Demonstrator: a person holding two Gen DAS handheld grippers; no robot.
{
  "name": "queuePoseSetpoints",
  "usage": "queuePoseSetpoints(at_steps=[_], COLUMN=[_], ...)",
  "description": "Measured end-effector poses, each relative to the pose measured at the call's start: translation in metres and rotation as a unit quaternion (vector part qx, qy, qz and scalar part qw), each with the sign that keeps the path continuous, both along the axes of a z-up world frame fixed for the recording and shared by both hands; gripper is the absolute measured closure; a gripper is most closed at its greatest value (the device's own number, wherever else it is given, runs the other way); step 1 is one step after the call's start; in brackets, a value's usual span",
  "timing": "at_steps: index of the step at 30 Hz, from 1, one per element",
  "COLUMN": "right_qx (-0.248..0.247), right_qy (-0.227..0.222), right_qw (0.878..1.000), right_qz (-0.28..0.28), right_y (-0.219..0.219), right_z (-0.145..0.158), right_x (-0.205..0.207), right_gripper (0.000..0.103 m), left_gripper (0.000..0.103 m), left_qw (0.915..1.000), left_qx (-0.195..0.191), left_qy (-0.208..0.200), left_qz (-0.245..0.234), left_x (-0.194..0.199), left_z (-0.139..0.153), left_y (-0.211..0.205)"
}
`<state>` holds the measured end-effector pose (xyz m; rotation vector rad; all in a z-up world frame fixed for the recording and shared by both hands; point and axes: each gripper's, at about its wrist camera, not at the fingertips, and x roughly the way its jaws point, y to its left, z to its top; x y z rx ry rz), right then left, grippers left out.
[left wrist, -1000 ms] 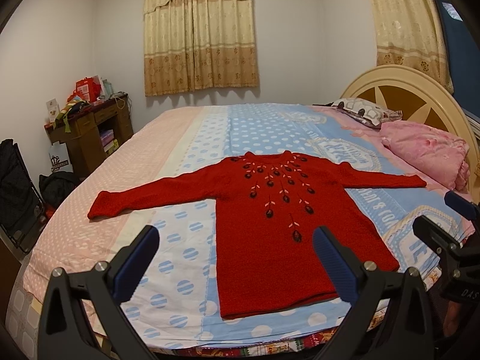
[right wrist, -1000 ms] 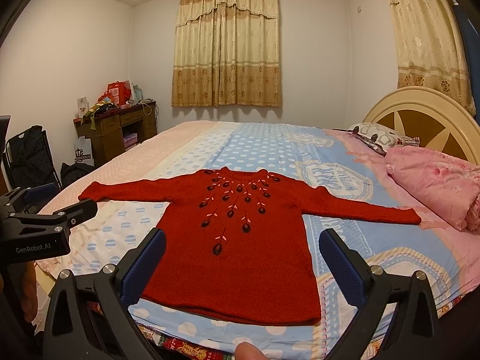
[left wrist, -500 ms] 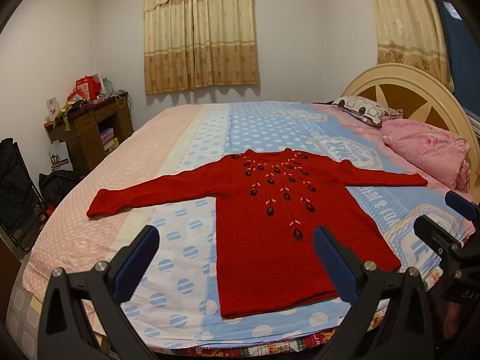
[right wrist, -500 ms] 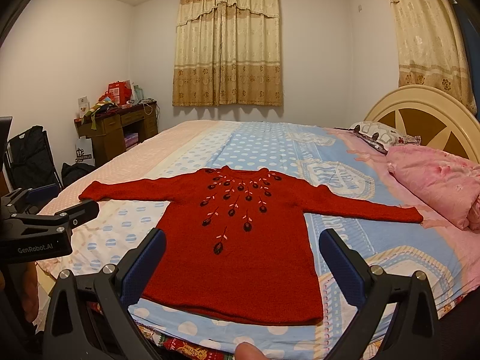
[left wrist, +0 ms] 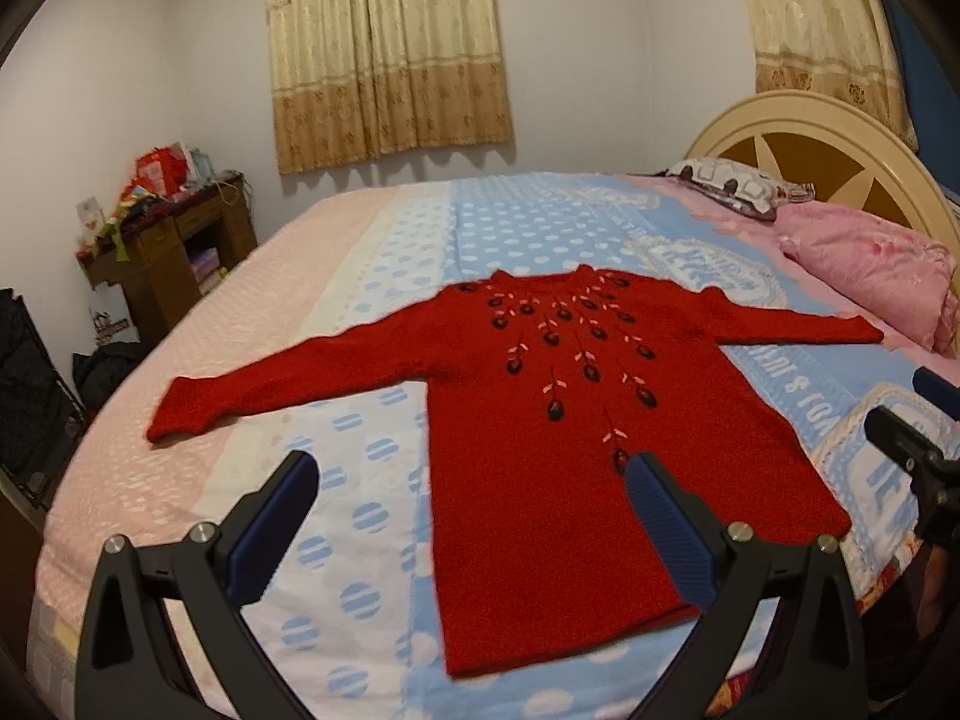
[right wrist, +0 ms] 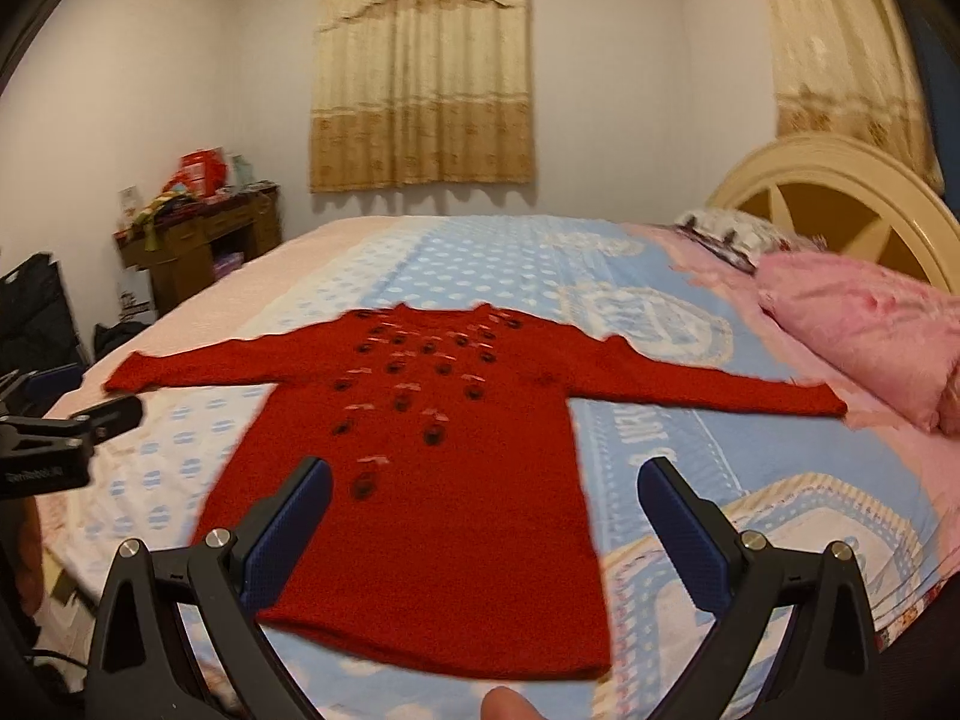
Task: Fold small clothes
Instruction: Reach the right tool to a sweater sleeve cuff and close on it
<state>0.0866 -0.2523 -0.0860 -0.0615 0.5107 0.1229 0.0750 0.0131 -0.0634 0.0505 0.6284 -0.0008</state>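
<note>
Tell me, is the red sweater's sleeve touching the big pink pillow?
Cannot tell. In the right wrist view the red knitted sweater has its cuff right beside the pink pillow, but blur hides any gap.

Both views have tipped downward, the right gripper (right wrist: 483, 498) swinging left over the red sweater (right wrist: 420, 480).

The sweater (left wrist: 564, 414) lies flat on the bed (left wrist: 384, 240), pillows (left wrist: 864, 264) to its right.

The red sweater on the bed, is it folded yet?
Not yet. Done: the red knitted sweater with dark flower embroidery lies spread flat, both sleeves out, on the dotted blue and pink bedsheet. In hand: nothing; the left gripper and right gripper hover open above it. Left: every fold.
</note>
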Motion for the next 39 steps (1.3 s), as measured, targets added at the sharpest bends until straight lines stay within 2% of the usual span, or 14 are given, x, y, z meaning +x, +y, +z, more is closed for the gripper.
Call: queuePoseSetpoints(at_steps=[3, 7, 12, 15, 17, 19, 24, 28, 29, 30, 31, 34, 39], right_qx=[0.016, 0.039, 0.057, 0.08, 0.093, 0.097, 0.148, 0.179, 0.185, 0.19, 0.19, 0.198, 0.187], right_qy=[0.023, 0.053, 0.075, 0.089, 0.095, 0.1, 0.112, 0.128, 0.132, 0.135, 0.14, 0.154, 0.15], right_qw=[0.999, 0.996, 0.989, 0.982, 0.976, 0.97, 0.943, 0.919, 0.914, 0.91, 0.907, 0.896, 0.894], right_qz=[-0.027, -0.06, -0.11, -0.144, -0.17, -0.201, -0.277, -0.328, -0.336, -0.342, -0.348, -0.366, -0.379], right_y=[-0.025, -0.065, -0.124, -0.164, -0.194, -0.224, -0.298, -0.347, -0.356, -0.361, -0.368, -0.386, -0.394], right_z=[-0.016, -0.031, -0.041, -0.044, -0.045, -0.045, -0.043, -0.048, -0.05, -0.052, -0.055, -0.064, -0.067], right_x=[0.029, 0.067, 0.112, 0.138, 0.153, 0.166, 0.185, 0.198, 0.201, 0.204, 0.207, 0.217, 0.236], right_gripper=[0.001, 0.001, 0.001, 0.005, 0.01, 0.024, 0.038, 0.041, 0.044, 0.052, 0.055, 0.055, 0.055], left_gripper=[0.0, 0.0, 0.0, 0.0, 0.0, 0.0, 0.0, 0.0, 0.0, 0.0, 0.0, 0.0, 0.0], left_qw=[1.0, 0.9998, 0.9992, 0.9987, 0.9979, 0.9972, 0.9959, 0.9947, 0.9944, 0.9941, 0.9937, 0.9932, 0.9923], left_qx=[0.002, 0.022, 0.025, 0.018, 0.01, -0.001, -0.012, -0.01, -0.012, -0.015, -0.017, -0.017, -0.018], left_qy=[0.004, 0.0, 0.029, 0.045, 0.057, 0.064, 0.082, 0.099, 0.102, 0.104, 0.108, 0.113, 0.121], left_qz=[-0.003, -0.002, 0.011, 0.019, 0.029, 0.039, 0.037, 0.027, 0.026, 0.026, 0.025, 0.024, 0.022], left_x=[0.024, 0.054, 0.094, 0.113, 0.125, 0.133, 0.142, 0.147, 0.148, 0.15, 0.151, 0.154, 0.156], left_z=[-0.011, -0.027, -0.054, -0.064, -0.071, -0.076, -0.09, -0.102, -0.103, -0.104, -0.106, -0.111, -0.118], left_y=[-0.002, -0.01, -0.005, 0.002, 0.009, 0.015, 0.015, 0.01, 0.01, 0.01, 0.01, 0.01, 0.01])
